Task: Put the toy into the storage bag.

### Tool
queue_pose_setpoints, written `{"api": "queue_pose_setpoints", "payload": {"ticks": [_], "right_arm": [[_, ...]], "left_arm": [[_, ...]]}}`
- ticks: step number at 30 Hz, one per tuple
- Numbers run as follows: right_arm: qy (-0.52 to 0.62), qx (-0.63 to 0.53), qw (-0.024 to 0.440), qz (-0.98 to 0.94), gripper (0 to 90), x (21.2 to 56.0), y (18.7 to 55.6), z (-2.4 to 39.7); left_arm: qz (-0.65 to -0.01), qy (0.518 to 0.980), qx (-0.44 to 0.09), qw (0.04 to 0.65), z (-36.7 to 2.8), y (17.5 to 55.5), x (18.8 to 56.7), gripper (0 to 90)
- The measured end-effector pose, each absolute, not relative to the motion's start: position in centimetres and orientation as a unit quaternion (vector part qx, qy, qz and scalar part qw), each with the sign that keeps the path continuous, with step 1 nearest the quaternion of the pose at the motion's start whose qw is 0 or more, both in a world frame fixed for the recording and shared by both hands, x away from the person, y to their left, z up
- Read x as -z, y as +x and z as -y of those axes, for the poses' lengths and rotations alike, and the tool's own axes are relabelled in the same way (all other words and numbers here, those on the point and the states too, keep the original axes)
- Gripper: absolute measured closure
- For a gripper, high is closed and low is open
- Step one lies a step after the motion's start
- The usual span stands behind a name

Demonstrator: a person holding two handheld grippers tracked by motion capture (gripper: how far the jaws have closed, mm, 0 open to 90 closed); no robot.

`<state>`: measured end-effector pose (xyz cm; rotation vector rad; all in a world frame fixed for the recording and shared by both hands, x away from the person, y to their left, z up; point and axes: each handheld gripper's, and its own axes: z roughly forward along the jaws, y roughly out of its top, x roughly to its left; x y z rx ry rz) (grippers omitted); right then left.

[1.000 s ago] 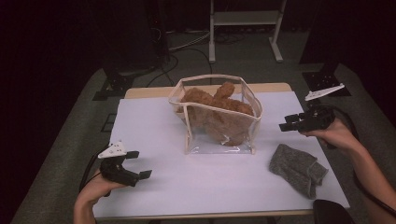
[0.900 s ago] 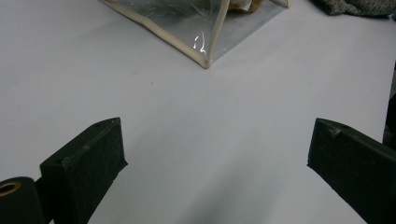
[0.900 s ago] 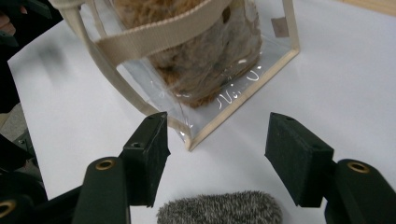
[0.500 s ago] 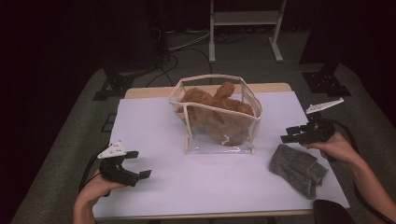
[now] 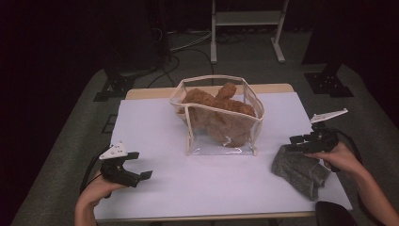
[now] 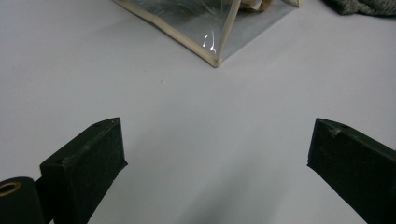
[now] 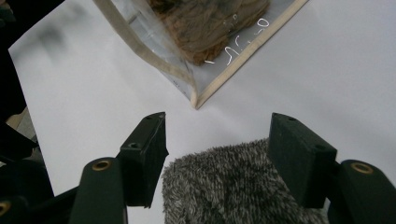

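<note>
On the white table (image 5: 155, 122), the grey fuzzy cloth (image 5: 299, 169) lies right of the clear bag (image 5: 221, 117), directly beneath the right gripper (image 5: 301, 142), its 2 jaws wide astride the cloth's near edge. The left gripper (image 5: 136, 165) waits far off, jaws wide, empty.

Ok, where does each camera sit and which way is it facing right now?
High view: above the person's side, looking forward and down at the table; forearms and both grippers, left and right.
Left gripper view: low over the table, toward the clear bag; own open jaws.
Right gripper view: looks down on the grey cloth, which lies between its open jaws.
Shared: both gripper views show the bag and the cloth.
</note>
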<state>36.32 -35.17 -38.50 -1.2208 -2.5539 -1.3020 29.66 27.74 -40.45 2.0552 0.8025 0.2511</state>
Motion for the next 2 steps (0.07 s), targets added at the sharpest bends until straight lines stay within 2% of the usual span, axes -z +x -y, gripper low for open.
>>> {"api": "queue_pose_setpoints", "payload": {"ticks": [2], "right_arm": [[-0.391,0.418,0.013,0.82,36.3,38.58,36.23,35.19]], "left_arm": [[-0.323,0.83,-0.102,0.444,-27.74,29.65,40.4,3.0]]}}
